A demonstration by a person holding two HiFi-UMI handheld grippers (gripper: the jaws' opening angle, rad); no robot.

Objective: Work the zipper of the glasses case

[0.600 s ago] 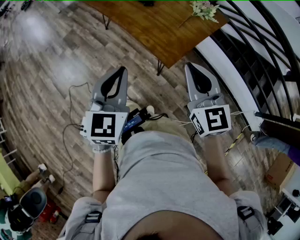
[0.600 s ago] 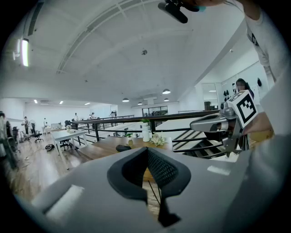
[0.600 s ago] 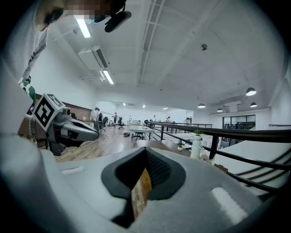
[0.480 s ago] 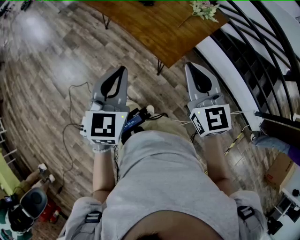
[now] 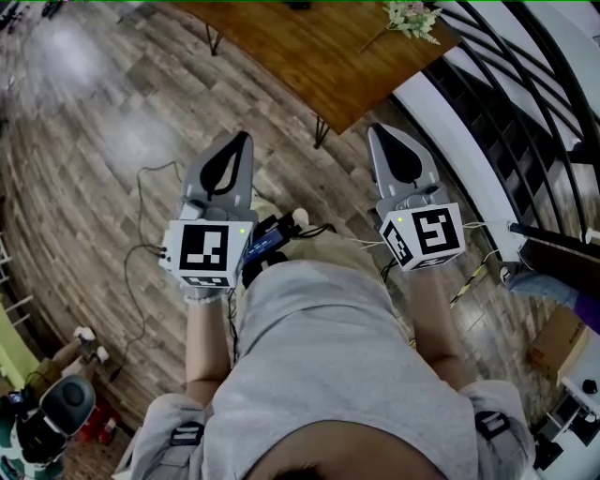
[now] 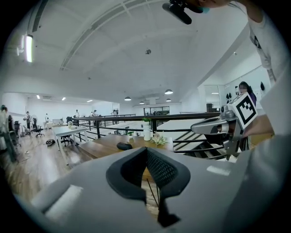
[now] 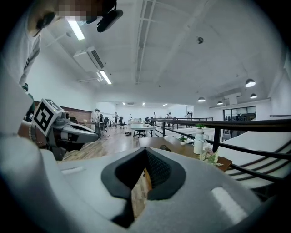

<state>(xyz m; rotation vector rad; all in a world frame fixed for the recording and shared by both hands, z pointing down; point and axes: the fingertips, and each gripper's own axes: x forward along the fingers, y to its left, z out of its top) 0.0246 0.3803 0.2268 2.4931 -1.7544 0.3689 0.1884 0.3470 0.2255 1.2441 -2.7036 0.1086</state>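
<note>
A small dark glasses case (image 6: 123,146) lies on a wooden table (image 5: 309,56) ahead of me, also seen as the dark case (image 7: 165,148) in the right gripper view. Both grippers are held up in front of the person's body, well short of the table. My left gripper (image 5: 246,139) is shut with nothing between its jaws, its tips (image 6: 146,150) meeting in its own view. The right gripper (image 5: 375,131) is likewise shut and empty, tips (image 7: 145,150) together. Each gripper shows in the other's view, to the side.
A bunch of flowers (image 5: 408,17) and a white bottle (image 6: 147,133) stand on the table. A black railing (image 5: 506,75) runs along the right, over a stairwell. Cables (image 5: 141,244) trail on the wood floor at left. Desks and people stand far off.
</note>
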